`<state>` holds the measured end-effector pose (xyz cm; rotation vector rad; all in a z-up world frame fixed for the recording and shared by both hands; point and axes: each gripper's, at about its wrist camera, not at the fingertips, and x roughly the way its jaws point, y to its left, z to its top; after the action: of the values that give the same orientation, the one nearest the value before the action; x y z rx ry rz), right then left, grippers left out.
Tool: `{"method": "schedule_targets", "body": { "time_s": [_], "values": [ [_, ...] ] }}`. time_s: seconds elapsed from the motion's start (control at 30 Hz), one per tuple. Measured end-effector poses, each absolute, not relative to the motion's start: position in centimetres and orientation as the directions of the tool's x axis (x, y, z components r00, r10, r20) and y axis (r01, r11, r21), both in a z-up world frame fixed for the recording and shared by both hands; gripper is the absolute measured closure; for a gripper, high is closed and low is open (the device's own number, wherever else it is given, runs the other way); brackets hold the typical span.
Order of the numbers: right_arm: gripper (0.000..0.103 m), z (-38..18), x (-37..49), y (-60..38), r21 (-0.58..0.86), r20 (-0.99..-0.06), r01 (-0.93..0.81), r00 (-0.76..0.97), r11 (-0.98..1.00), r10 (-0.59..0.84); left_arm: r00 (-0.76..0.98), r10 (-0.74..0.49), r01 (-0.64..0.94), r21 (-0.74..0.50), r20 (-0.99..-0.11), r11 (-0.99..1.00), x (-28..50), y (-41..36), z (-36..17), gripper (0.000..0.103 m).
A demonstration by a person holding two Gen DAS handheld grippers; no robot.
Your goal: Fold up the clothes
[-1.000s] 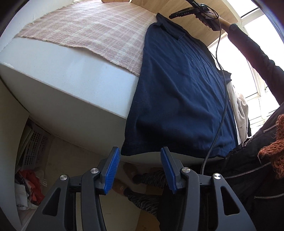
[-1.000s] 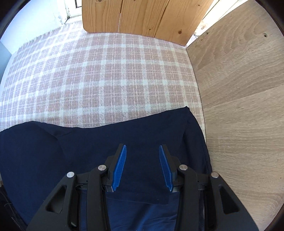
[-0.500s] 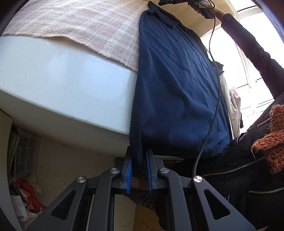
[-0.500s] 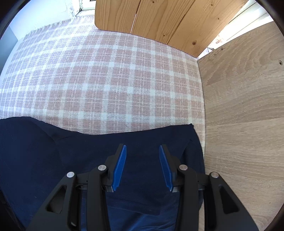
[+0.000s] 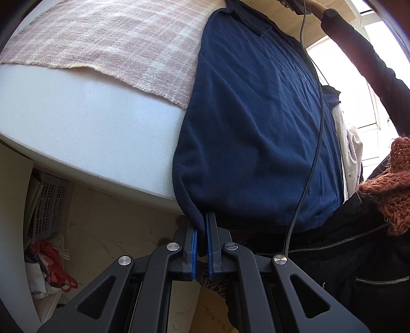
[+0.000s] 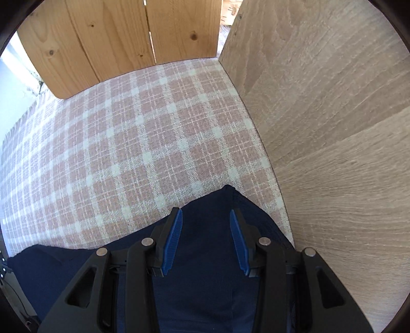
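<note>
The left gripper [image 5: 201, 230] is closed on the hem corner of the navy shirt [image 5: 256, 123]; the fabric is pinched between the two blue pads [image 5: 194, 246], and a rolled edge of the hem runs up and away from the left-hand pad. Ahead of the fingers, the shirt lies flat along the white table [image 5: 84, 123], with its near hem hanging just over the table edge; the collar [image 5: 252, 21] sits at the far end. To the left of the shirt, beyond the left finger, a pink plaid cloth [image 5: 115, 38] covers the table top, and the shirt's long edge overlaps it. A black cable [image 5: 316, 133] crosses the shirt to the right of the fingers. Below and left of the fingers, a white slotted basket [image 5: 47, 202] stands under the table.

The right gripper [image 6: 205, 225] is open; its blue pads [image 6: 174, 243] stand well apart, with nothing between them. Navy shirt [image 6: 205, 269] fabric lies under and between the fingers, and a pointed fold of it reaches just ahead of the fingertips; whether the pads touch it cannot be told. Beyond the fingertips the pink plaid cloth [image 6: 133, 143] extends to a pine board [image 6: 115, 33]; a pale wood panel [image 6: 333, 128] rises to the right of the right finger.
</note>
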<state>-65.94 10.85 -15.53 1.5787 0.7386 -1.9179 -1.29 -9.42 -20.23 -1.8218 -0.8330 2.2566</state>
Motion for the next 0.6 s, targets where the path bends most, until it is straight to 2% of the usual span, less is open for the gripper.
{"method": "schedule_targets", "body": {
  "time_s": [0.13, 0.27, 0.5, 0.6],
  "values": [
    [0.065, -15.8, -66.8, 10.3, -0.096, -0.982, 0.668, -0.185, -0.738, -0.040, -0.253, 0.421, 0.246, -0.479, -0.871, -0.843, -1.5, -9.1, -20.2, 0.098],
    [0.065, -15.8, -66.4, 8.6, -0.202, -0.970, 0.716, -0.238, -0.668, 0.038, -0.238, 0.419, 0.243, -0.472, -0.876, -0.847, -1.6, -9.1, -20.1, 0.098],
    [0.065, -17.7, -66.6, 7.9, -0.251, -0.967, 0.749, -0.226, -0.613, 0.119, -0.231, 0.420, 0.245, -0.470, -0.878, -0.848, -1.8, -8.7, -20.0, 0.098],
    [0.065, -18.1, -66.7, 8.3, -0.225, -0.974, 0.748, -0.199, -0.625, 0.112, -0.233, 0.423, 0.249, -0.474, -0.876, -0.845, -1.9, -8.6, -20.1, 0.098]
  ]
}}
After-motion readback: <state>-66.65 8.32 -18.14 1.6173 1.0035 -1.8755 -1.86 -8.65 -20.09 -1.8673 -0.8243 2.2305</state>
